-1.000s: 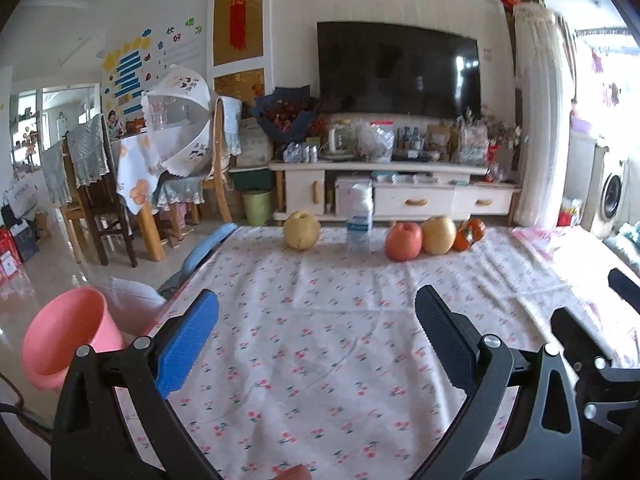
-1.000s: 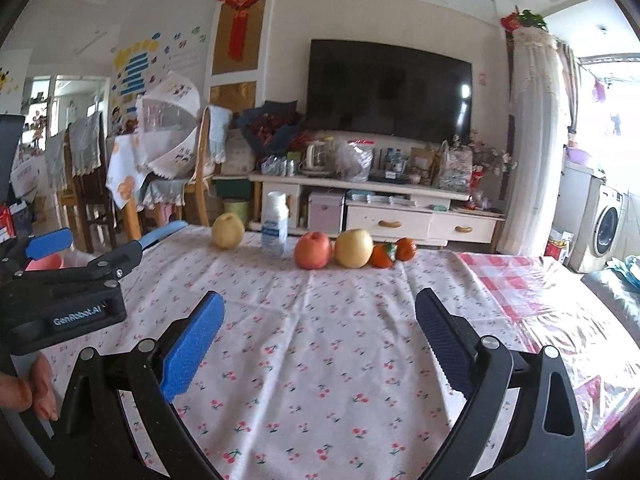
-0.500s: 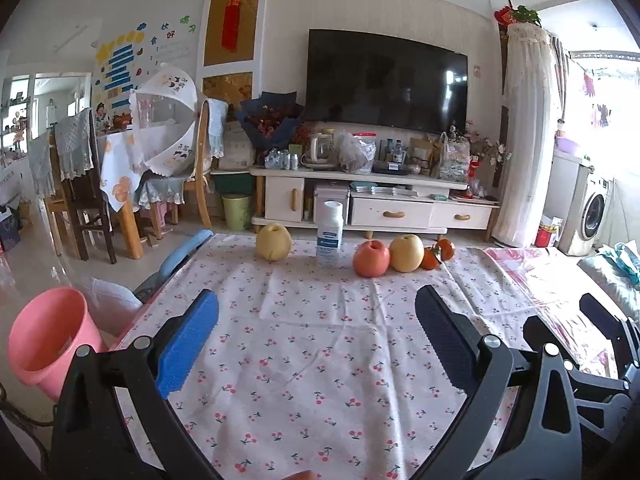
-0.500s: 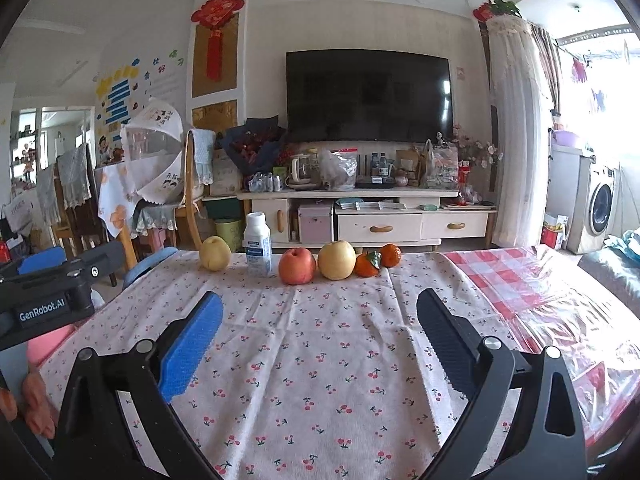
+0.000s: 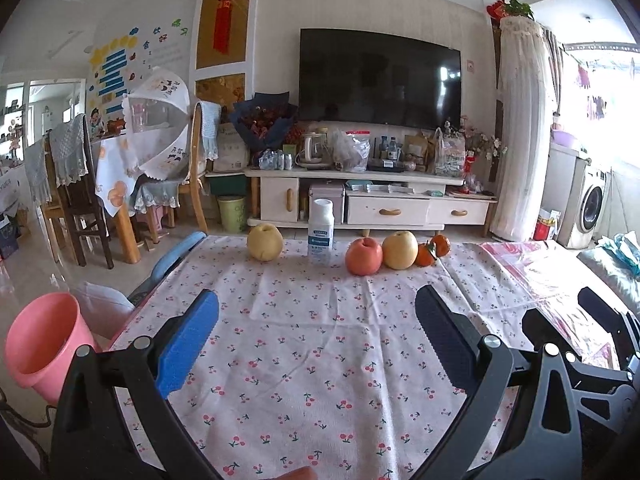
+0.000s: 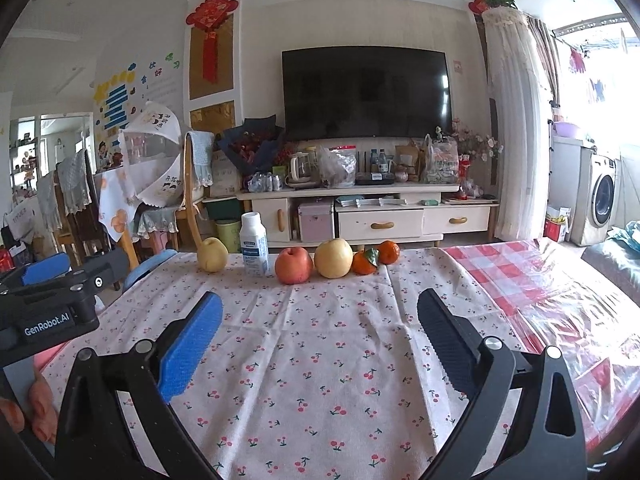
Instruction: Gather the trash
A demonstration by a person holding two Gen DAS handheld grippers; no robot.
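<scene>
White plastic bottle with a blue label [image 5: 321,227] stands upright at the far edge of the table, straight ahead of my left gripper [image 5: 316,338] and well beyond its fingertips; from my right gripper [image 6: 320,340] it lies ahead and to the left [image 6: 254,245]. Both of my grippers hang above the near part of the table with jaws spread wide apart and nothing between them.

Just left of the bottle sits a pale yellow round pear [image 5: 265,242]. To the bottle's right follow a red-orange apple [image 5: 363,256], a second yellow pear [image 5: 400,250] touching the apple, and two small orange tangerines [image 5: 434,250] close together. All stand in one row along the far edge.

They rest on a white cloth printed with small red cherries [image 5: 320,360], which covers the table under both grippers. To the right of my right gripper the table surface shows a red-and-white checked cover under clear plastic film [image 6: 532,292].

Off the table's left side, below and left of my left gripper, stands a pink plastic bucket [image 5: 38,350], open at the top. In the right wrist view my left gripper's black body appears at the left edge [image 6: 52,304].
</scene>
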